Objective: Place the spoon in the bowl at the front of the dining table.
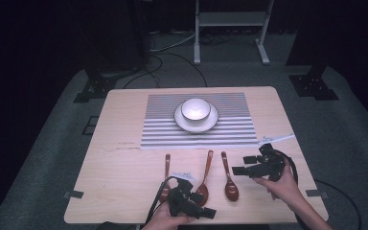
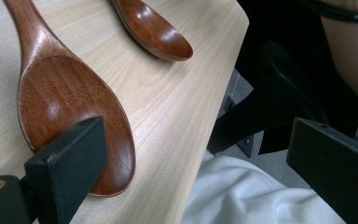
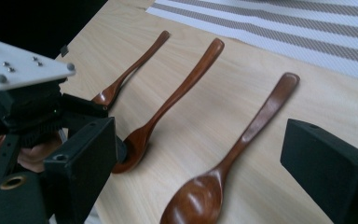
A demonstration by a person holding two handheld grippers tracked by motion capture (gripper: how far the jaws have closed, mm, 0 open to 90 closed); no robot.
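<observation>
Three brown wooden spoons lie side by side on the table in front of a striped placemat (image 1: 163, 129): left spoon (image 1: 166, 167), middle spoon (image 1: 206, 170), right spoon (image 1: 229, 179). My left gripper (image 1: 205, 203) is open at the front edge. In the left gripper view one of its jaws hangs over the middle spoon's bowl (image 2: 70, 102), the other past the table edge, with the right spoon's bowl (image 2: 154, 30) ahead. My right gripper (image 1: 242, 164) is open just right of the right spoon (image 3: 256, 121), facing the middle spoon (image 3: 182, 88) and left spoon (image 3: 135, 65). Nothing is between its jaws.
A white bowl (image 1: 195, 109) stands on a white plate (image 1: 212, 122) at the middle of the placemat. The wooden table (image 1: 120, 177) ends right beside my left gripper (image 2: 196, 130). That gripper's grey plate (image 3: 23, 63) sits close to the left spoon. Stands and cables are on the floor beyond.
</observation>
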